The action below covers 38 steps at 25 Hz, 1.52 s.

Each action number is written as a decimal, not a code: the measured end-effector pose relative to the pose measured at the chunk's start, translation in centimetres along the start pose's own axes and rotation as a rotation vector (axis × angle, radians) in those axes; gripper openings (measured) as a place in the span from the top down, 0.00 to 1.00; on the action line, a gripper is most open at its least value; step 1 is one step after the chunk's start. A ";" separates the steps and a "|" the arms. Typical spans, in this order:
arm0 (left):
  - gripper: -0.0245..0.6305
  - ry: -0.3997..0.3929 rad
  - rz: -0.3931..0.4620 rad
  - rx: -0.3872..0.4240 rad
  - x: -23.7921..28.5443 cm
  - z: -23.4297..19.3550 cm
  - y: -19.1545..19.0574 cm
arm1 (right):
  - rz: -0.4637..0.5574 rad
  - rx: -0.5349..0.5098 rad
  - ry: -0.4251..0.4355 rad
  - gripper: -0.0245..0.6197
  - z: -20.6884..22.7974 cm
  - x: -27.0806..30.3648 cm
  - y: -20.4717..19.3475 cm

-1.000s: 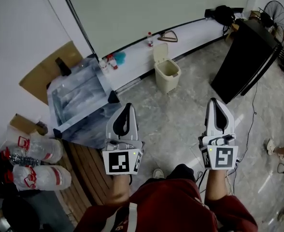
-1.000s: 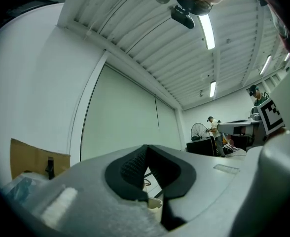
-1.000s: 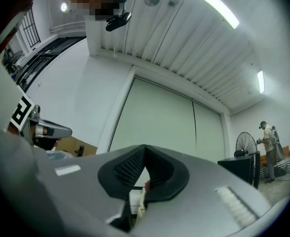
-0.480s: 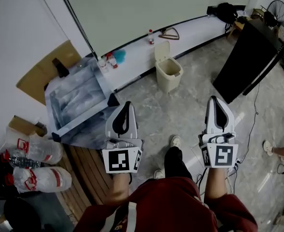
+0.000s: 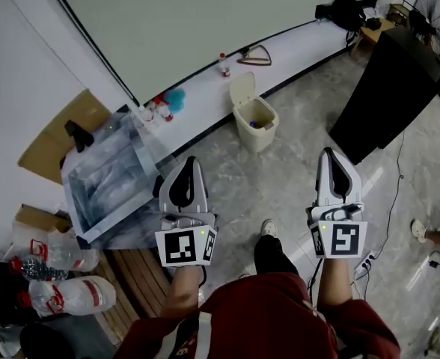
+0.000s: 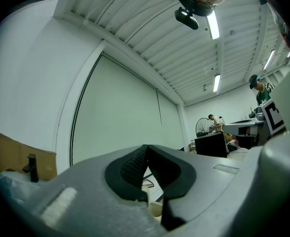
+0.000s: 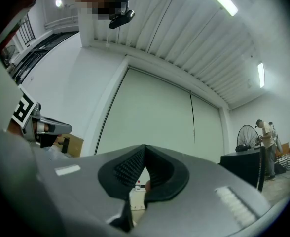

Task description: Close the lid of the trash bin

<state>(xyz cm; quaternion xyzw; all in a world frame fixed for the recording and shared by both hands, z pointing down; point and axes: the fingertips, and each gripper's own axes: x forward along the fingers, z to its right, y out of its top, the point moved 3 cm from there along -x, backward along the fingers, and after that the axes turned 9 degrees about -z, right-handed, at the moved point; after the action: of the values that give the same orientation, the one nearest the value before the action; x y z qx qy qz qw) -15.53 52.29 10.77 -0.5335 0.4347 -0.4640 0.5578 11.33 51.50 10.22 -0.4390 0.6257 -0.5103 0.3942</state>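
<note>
- Cardboard (image 5: pixel 55 137) at the far left, against the wall?
- Yes. Below it, big plastic bottles (image 5: pixel 63 296) with red caps lie on their sides. Just right of them a glassy box (image 5: pixel 108 182) sits tilted on the floor, beside some wooden slats (image 5: pixel 141 271).
- And the left gripper (image 5: pixel 188 164)?
- It is held out over the near edge of that box and points ahead. In the left gripper view its ribbed pads (image 6: pixel 132 166) meet, so the claw is pinched together with nothing in it.
- Where is the trash bin (image 5: pixel 256 122)?
- It is on the grey floor (image 5: pixel 280 178), ahead of the person and between the two grippers, well apart from both. It stands against a low white ledge (image 5: pixel 205 99). Its lid (image 5: pixel 242 90) is up and leans back toward the ledge, so the bin is open. Something small lies inside, but I cannot tell what.
- Anything on the ledge?
- Small bottles (image 5: pixel 160 103) stand to the left of the bin, and a triangular hanger (image 5: pixel 256 54) lies farther along.
- Then the right gripper (image 5: pixel 331 155)?
- It also points ahead, level with the left one. In the right gripper view its pads (image 7: pixel 127 168) are pressed together and the claw holds nothing. The pale bin shows low down in the gap beneath them.
- What is beyond it?
- A black cabinet (image 5: pixel 392 88) stands to the right of the bin, with a fan (image 5: pixel 435 17) in the top corner. Another person's foot (image 5: pixel 422 230) shows at the right edge.
</note>
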 end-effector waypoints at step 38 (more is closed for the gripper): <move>0.96 -0.110 -0.084 0.006 39.5 -4.3 -5.4 | -0.086 0.011 -0.015 0.96 11.5 35.0 -5.7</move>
<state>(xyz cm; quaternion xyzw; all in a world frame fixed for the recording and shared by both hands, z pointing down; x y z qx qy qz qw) -12.44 12.71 16.33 -0.5743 0.3790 -0.4582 0.5627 12.36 14.28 12.34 -0.4670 0.6004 -0.5269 0.3792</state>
